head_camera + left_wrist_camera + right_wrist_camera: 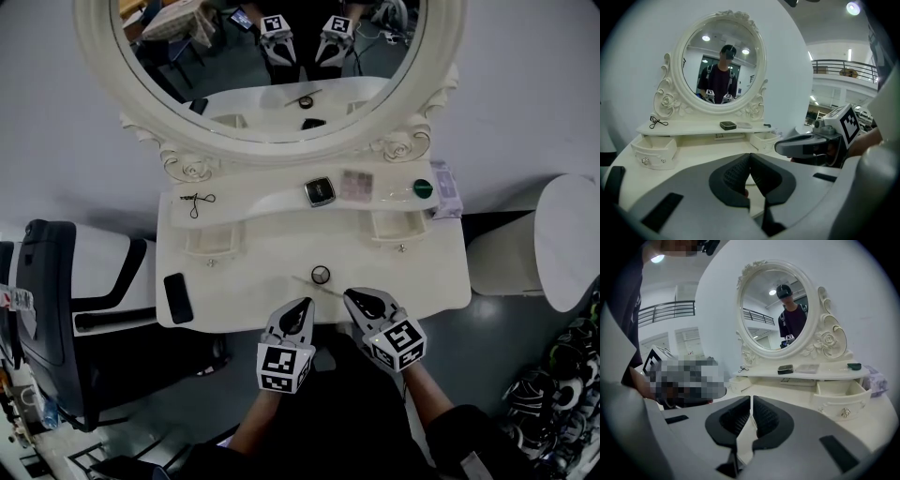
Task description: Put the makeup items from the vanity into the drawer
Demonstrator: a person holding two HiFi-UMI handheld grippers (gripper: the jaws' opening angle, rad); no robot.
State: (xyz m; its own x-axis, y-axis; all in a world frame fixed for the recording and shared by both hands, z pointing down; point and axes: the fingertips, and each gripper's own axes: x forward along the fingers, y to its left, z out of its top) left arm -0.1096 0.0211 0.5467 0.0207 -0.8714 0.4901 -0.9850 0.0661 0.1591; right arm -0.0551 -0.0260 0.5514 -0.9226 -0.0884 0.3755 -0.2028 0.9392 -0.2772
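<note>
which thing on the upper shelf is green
The small round item at the right end of the shelf; the square compact is black, the palette pale.

Each hand carried pale grey tongs with rounded shells. The left tongs (305, 303) and the right tongs (350, 295) had black ribbed pads (736, 174) set in dark hoods, and each bore a white cube (284, 367) printed with black square markers. The person wore dark clothes (a dark sleeve (472, 439) covered the right upper arm), and a dark cap (728, 48) showed in reflection.
</note>
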